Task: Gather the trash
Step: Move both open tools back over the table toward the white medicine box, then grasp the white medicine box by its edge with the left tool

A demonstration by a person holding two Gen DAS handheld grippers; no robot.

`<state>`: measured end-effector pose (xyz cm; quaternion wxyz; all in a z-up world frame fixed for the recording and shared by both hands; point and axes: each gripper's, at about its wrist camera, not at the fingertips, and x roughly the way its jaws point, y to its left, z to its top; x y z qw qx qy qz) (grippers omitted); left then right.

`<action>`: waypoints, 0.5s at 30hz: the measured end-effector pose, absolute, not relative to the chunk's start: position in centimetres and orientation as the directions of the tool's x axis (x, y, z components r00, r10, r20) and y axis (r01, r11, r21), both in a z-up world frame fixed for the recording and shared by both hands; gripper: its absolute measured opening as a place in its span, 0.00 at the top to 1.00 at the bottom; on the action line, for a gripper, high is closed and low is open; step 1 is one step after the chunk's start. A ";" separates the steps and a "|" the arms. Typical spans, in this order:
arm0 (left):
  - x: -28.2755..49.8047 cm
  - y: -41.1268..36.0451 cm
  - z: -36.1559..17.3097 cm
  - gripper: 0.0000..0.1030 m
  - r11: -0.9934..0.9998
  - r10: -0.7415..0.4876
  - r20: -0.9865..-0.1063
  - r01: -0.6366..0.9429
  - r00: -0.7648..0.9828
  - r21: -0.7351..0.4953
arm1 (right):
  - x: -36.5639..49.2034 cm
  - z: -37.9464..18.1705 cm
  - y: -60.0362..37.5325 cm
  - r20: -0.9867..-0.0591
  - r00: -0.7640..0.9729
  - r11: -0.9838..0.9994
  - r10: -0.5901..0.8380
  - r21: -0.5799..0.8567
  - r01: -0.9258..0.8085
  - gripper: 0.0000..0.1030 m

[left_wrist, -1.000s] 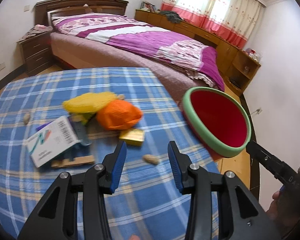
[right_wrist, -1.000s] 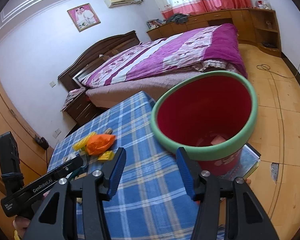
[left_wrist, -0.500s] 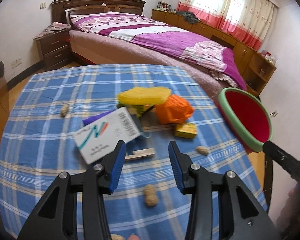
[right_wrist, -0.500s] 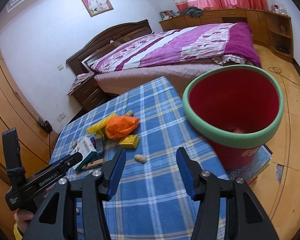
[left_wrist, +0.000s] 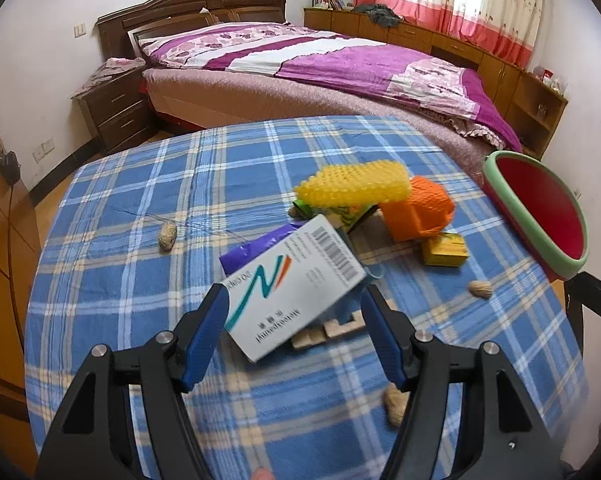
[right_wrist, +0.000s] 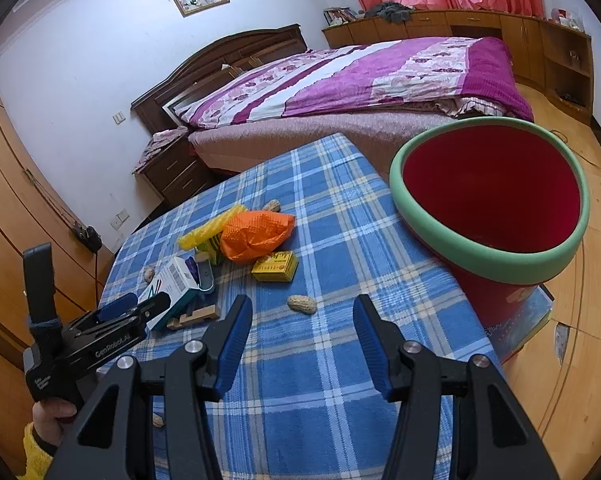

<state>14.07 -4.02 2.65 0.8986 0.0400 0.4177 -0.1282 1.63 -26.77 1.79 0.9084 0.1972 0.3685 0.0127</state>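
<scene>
Trash lies on a blue plaid table point(left_wrist: 140, 264): a white medicine box point(left_wrist: 296, 284), yellow foam netting point(left_wrist: 352, 188), orange foam netting point(left_wrist: 416, 212), a small yellow box point(left_wrist: 444, 250), a wooden piece point(left_wrist: 328, 330) and several peanuts point(left_wrist: 479, 289). My left gripper point(left_wrist: 294, 328) is open with its jaws on either side of the near end of the white box point(right_wrist: 168, 284). My right gripper point(right_wrist: 300, 344) is open and empty above the table, near a peanut point(right_wrist: 301, 304). A red bin with a green rim point(right_wrist: 492, 208) stands at the table's right edge.
A bed with a purple cover point(left_wrist: 340, 64) stands behind the table, a dark nightstand point(left_wrist: 112, 108) to its left. Wooden cabinets point(right_wrist: 540, 44) line the far wall under curtains. The bin rests on a book point(right_wrist: 528, 320) above the wooden floor.
My left gripper has swung left from the bin side and closed in on the white box, which now sits between its jaws. My right gripper has pulled back from the bin.
</scene>
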 end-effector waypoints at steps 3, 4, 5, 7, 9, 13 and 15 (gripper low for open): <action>15.0 -4.0 2.1 0.29 0.960 -0.188 -0.773 0.278 0.606 -0.016 | 1.9 1.5 -26.7 -0.673 0.721 0.922 0.167 0.365 0.127 0.46; 15.2 -4.1 1.9 0.29 0.959 -0.186 -0.776 0.285 0.603 -0.008 | 2.0 1.5 -26.6 -0.676 0.718 0.923 0.167 0.363 0.128 0.46; 15.4 -4.1 1.7 0.29 0.956 -0.183 -0.779 0.292 0.600 0.001 | 2.0 1.4 -26.5 -0.678 0.716 0.923 0.166 0.362 0.129 0.46; 15.7 -4.3 1.3 0.28 0.953 -0.175 -0.781 0.302 0.599 0.019 | 2.1 1.1 -26.3 -0.684 0.711 0.924 0.166 0.360 0.131 0.46; 16.1 -4.4 0.9 0.28 0.950 -0.172 -0.788 0.310 0.592 0.026 | 2.3 1.0 -26.3 -0.689 0.705 0.923 0.168 0.361 0.133 0.46; 16.6 -4.0 0.4 0.28 0.956 -0.174 -0.793 0.292 0.584 0.005 | 2.5 0.5 -26.1 -0.700 0.693 0.923 0.171 0.360 0.136 0.46; 16.9 -3.6 0.4 0.28 0.959 -0.186 -0.791 0.282 0.583 -0.018 | 2.5 0.4 -26.0 -0.703 0.690 0.923 0.172 0.360 0.136 0.46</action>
